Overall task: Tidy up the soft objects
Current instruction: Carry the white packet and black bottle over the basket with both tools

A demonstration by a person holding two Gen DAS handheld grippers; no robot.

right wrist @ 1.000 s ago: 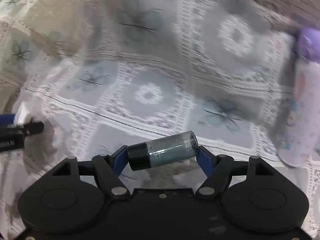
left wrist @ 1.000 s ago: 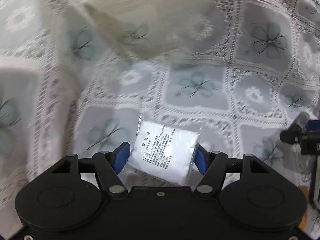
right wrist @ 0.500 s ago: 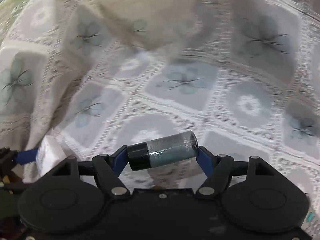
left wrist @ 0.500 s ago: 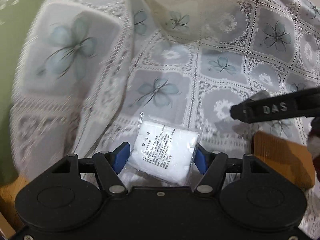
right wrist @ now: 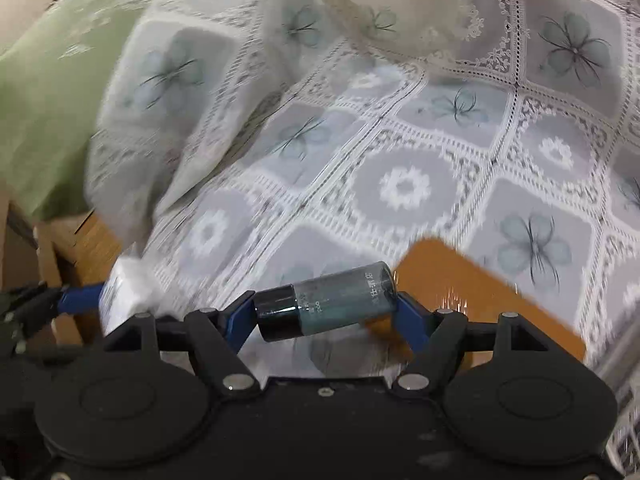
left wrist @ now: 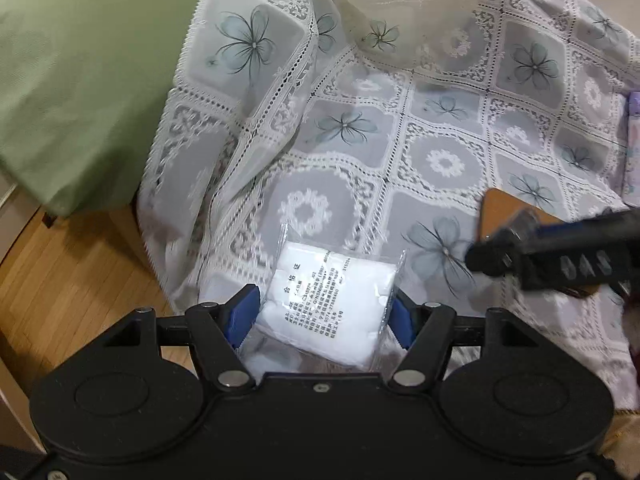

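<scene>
Carry step: left gripper pinching cotton pack, right gripper pinching bottle; next needs drop spot.

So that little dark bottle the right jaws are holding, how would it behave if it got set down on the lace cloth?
The small bottle is a smooth cylinder held end to end, so lying on its side it would probably roll. It looks rigid, unlike the plastic-wrapped white pack. The rumpled lace cloth might slow it.
</scene>
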